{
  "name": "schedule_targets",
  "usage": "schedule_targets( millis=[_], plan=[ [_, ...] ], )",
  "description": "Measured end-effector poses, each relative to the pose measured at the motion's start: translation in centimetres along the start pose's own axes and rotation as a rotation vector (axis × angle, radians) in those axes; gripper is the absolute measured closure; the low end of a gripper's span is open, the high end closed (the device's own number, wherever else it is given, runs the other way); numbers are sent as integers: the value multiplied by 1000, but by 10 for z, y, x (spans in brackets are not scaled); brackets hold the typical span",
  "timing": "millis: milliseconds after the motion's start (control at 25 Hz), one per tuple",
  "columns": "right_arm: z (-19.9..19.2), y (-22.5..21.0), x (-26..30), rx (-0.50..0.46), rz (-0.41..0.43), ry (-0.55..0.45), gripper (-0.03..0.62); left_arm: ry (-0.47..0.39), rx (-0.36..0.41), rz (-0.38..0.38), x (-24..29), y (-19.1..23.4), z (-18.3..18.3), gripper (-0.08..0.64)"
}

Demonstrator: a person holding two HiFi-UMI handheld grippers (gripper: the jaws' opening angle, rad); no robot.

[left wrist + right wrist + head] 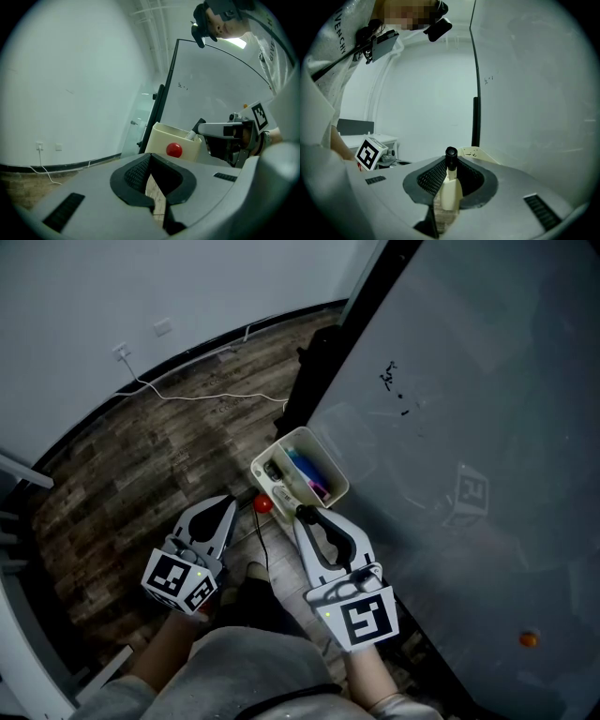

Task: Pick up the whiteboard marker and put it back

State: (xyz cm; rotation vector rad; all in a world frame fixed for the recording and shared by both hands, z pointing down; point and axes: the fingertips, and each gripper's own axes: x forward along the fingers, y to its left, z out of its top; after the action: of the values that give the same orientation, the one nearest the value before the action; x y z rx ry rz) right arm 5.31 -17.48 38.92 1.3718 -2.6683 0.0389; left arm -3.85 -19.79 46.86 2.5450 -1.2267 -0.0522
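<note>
2 grippers | right gripper (303,515): jaws partly apart, clamped on marker (449,186) | marker: at near rim of box (327,457), not inside | left gripper (228,504): beside box, tips together, empty | step: put-back, probably | next: clear rim, lower marker in, release

Looks like a bare office or meeting room: big whiteboard (487,409), plain white walls (112,287), wood-plank floor (150,465), wall sockets (122,352).

My left hand-held gripper (225,507) and right hand-held gripper (307,517) are grey shells with black ribbed pads (133,174), each bearing a white cube (178,580) of black square markers. I wear a light grey top (253,667).
</note>
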Motion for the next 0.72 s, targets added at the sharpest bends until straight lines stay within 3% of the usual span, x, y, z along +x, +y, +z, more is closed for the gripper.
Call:
schedule_targets(
  millis=[720],
  plan=[
    [-5, 5, -11, -3, -3, 4, 515, -3, 2, -25, -2, -11, -3, 545]
  ],
)
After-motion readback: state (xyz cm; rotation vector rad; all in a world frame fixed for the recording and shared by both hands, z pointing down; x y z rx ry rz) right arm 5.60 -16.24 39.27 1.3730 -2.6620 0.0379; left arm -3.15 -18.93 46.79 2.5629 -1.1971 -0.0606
